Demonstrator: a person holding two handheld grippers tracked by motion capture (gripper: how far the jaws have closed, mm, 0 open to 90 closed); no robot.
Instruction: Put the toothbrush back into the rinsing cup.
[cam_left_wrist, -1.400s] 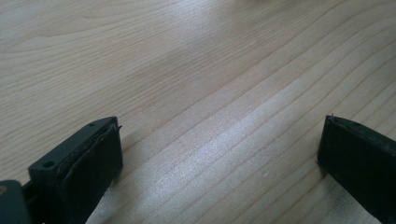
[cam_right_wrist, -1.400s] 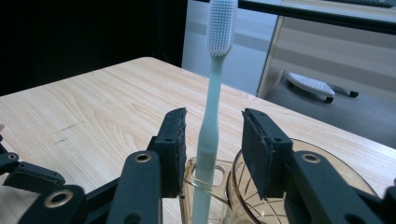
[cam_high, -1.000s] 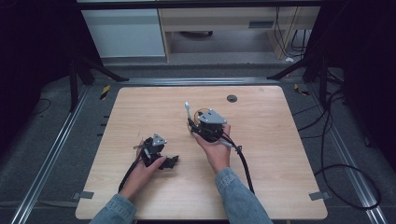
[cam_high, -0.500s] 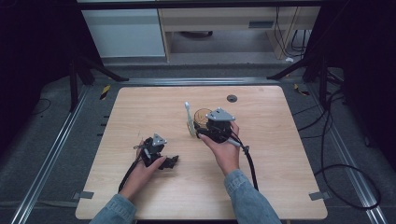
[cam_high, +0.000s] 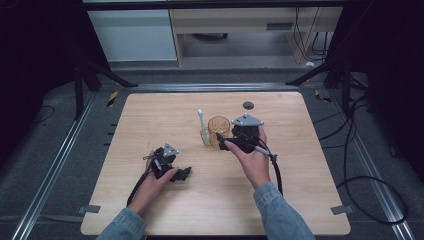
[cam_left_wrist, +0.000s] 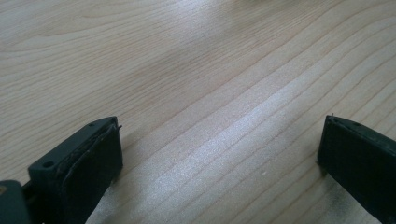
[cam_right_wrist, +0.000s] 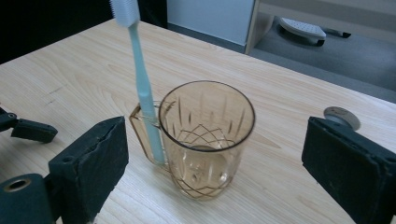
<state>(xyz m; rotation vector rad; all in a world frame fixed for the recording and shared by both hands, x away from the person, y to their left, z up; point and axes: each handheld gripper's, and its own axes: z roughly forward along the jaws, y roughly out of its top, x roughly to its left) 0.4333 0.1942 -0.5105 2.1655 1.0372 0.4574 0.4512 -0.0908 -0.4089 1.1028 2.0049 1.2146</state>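
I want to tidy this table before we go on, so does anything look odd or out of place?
One thing: the toothbrush stands upright through the handle loop of the amber glass mug, outside the cup itself, bristles up. It looks propped there and could tip. The mug stands upright and nothing has spilled. The right gripper is open, its fingers either side of the mug.

Table (cam_high: 150, 115): pale wood, smooth, faint satin sheen along the grain. Mug (cam_right_wrist: 205, 140): clear amber, glassy, glossy, cut with a diamond pattern. Toothbrush (cam_right_wrist: 142, 84): light blue plastic, smooth, white bristles. Right gripper (cam_right_wrist: 212, 172): black, matt, finely textured pads.
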